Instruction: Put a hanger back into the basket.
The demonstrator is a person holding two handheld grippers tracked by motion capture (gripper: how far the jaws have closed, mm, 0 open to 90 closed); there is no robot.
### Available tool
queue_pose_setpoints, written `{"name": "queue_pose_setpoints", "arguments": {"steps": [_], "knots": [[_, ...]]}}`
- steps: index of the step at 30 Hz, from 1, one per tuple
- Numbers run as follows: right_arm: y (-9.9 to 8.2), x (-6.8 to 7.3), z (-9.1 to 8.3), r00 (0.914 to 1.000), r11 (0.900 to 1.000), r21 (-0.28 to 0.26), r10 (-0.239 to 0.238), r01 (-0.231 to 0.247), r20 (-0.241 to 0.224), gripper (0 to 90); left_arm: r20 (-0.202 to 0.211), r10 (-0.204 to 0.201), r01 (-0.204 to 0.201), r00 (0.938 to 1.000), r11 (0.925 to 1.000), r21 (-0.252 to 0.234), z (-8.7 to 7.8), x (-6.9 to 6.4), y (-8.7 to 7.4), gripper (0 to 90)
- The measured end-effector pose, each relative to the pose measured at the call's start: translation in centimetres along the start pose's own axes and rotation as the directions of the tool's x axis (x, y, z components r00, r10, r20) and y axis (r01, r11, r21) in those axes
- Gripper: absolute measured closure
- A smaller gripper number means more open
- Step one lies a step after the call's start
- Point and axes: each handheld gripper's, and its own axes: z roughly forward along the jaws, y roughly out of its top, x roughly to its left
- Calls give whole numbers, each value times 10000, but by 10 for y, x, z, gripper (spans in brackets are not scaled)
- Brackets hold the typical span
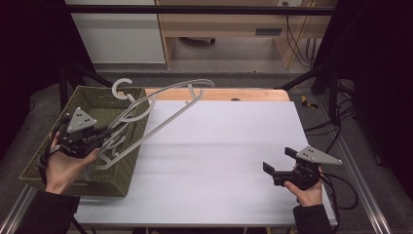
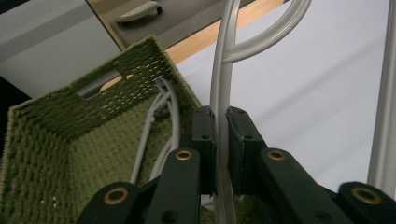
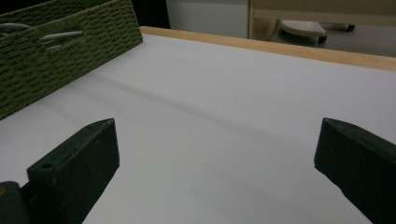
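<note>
A grey plastic clothes hanger [image 1: 160,105] is lifted out of the green woven basket [image 1: 46,146] at the table's left; it slants up and to the right over the basket's rim. My left gripper [image 1: 108,130] is shut on one bar of that hanger [image 2: 220,93], with the black pads pressed on either side of it. More grey hangers [image 2: 161,121] lie in the basket below. My right gripper [image 1: 276,162] rests low over the white table [image 1: 219,156] near the front right, open, with nothing between its jaws.
A wooden strip [image 1: 219,94] edges the table's far side. The basket's wall [image 3: 56,56] stands to the left in the right gripper view. Cables and a dark frame [image 1: 336,97] run along the right side, beyond the table.
</note>
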Motion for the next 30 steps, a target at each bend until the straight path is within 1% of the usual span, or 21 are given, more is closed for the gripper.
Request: {"name": "queue_pose_setpoints", "arguments": {"steps": [3, 4, 6, 10, 11, 15, 17, 20, 25, 26, 27, 30], "knots": [[0, 0, 0, 10000, 10000, 2, -12, 12, -7, 4, -85, -66, 66, 9999, 10000, 7, 0, 10, -1, 822], [0, 0, 0, 10000, 10000, 2, -7, 7, -6, 4, -118, -163, 162, 9998, 9999, -61, 1, 15, -2, 822], [0, 0, 0, 10000, 10000, 25, -63, 63, -29, 4, -151, -215, 215, 9997, 9998, -40, 1, 21, -2, 822], [0, 0, 1, 10000, 10000, 32, -45, 45, -46, 4, -362, -277, 278, 9990, 9996, 35, 3, 37, -4, 822], [0, 0, 1, 10000, 10000, 29, -34, 34, -18, 4, -429, -347, 350, 9985, 9994, 60, 4, 41, -5, 822], [0, 0, 1, 10000, 10000, 21, -15, 15, -12, 4, -792, -369, 388, 9962, 9990, 221, 7, 55, -9, 822], [0, 0, 1, 10000, 10000, 77, -59, 59, -8, 4, -1030, -337, 373, 9941, 9987, 339, 9, 61, -12, 822], [-1, 0, 2, 10000, 9999, 109, -64, 64, -19, 4, -1271, -379, 439, 9912, 9980, 447, 12, 69, -19, 822], [-1, 0, 3, 10000, 9999, 102, -40, 40, -19, 4, -1518, -540, 626, 9869, 9967, 523, 14, 84, -32, 821], [-1, 0, 3, 10000, 9998, 147, -94, 94, -23, 4, -1565, -544, 637, 9862, 9964, 550, 14, 87, -34, 822], [-1, 0, 4, 10000, 9999, 147, -22, 22, -4, 4, -1591, -547, 648, 9857, 9962, 589, 14, 89, -36, 822], [-1, 0, 4, 10000, 9999, 166, -32, 32, -12, 4, -1734, -570, 704, 9832, 9949, 717, 14, 96, -44, 822]]}}
